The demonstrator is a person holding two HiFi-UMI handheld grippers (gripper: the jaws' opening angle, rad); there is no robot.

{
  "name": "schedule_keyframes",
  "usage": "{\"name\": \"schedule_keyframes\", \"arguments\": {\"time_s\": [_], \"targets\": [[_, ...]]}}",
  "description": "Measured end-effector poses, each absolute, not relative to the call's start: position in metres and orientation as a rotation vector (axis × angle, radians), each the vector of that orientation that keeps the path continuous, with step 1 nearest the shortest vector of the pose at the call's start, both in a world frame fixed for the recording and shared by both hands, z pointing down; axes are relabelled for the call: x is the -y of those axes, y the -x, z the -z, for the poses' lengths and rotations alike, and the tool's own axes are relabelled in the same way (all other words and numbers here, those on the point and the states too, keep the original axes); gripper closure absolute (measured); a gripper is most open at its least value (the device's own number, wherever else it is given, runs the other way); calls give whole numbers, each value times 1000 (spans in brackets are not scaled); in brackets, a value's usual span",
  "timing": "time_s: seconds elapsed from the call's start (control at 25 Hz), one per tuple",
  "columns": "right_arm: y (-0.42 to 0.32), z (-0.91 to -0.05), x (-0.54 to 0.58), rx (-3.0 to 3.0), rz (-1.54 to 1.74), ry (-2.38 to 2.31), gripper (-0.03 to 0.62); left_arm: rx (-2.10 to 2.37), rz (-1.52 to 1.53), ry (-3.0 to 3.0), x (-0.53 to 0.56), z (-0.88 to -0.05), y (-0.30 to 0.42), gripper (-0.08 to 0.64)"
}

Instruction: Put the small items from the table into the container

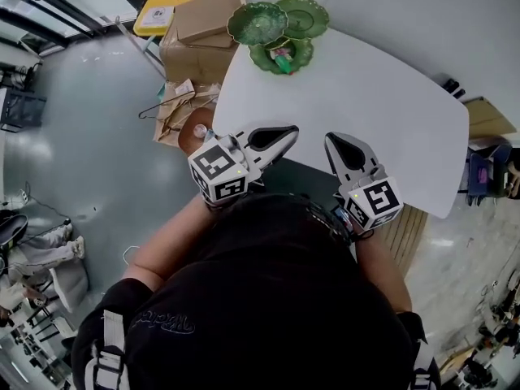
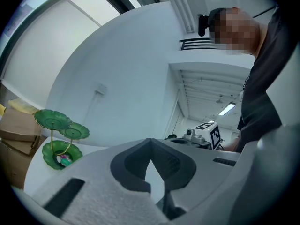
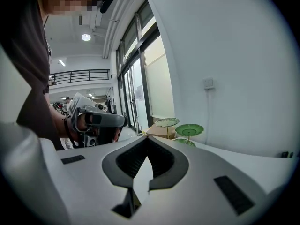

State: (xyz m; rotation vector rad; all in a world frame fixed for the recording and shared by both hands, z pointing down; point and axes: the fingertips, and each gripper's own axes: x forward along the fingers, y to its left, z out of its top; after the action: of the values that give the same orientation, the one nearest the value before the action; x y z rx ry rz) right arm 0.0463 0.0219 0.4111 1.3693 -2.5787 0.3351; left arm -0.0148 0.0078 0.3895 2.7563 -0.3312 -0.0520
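A green three-dish stand [image 1: 280,31] sits at the far end of the white table [image 1: 366,104]; its lowest dish holds a small pink and green item [image 1: 282,55]. The stand also shows in the left gripper view [image 2: 61,135] and the right gripper view [image 3: 180,130]. My left gripper [image 1: 288,132] hovers over the table's near edge, jaws shut and empty [image 2: 150,142]. My right gripper [image 1: 337,140] is beside it, also shut with nothing between the jaws [image 3: 146,139]. Both are far from the stand. I see no loose small items on the tabletop.
Cardboard boxes [image 1: 203,31] and a yellow box [image 1: 162,10] are stacked on the floor left of the table's far end. A wire hanger [image 1: 166,104] and paper lie below them. A wooden slatted piece [image 1: 406,234] stands by the table's near right edge.
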Motion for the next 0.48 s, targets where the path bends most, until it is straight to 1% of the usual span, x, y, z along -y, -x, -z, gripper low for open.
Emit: {"name": "schedule_keyframes", "arguments": {"time_s": [0.2, 0.48], "targets": [[-100, -429, -81, 2580, -380, -1365, 575, 335, 51, -2750, -66, -398, -43, 557], [-135, -431, -141, 2612, -367, -1335, 575, 374, 71, -2729, -123, -405, -89, 557]]}}
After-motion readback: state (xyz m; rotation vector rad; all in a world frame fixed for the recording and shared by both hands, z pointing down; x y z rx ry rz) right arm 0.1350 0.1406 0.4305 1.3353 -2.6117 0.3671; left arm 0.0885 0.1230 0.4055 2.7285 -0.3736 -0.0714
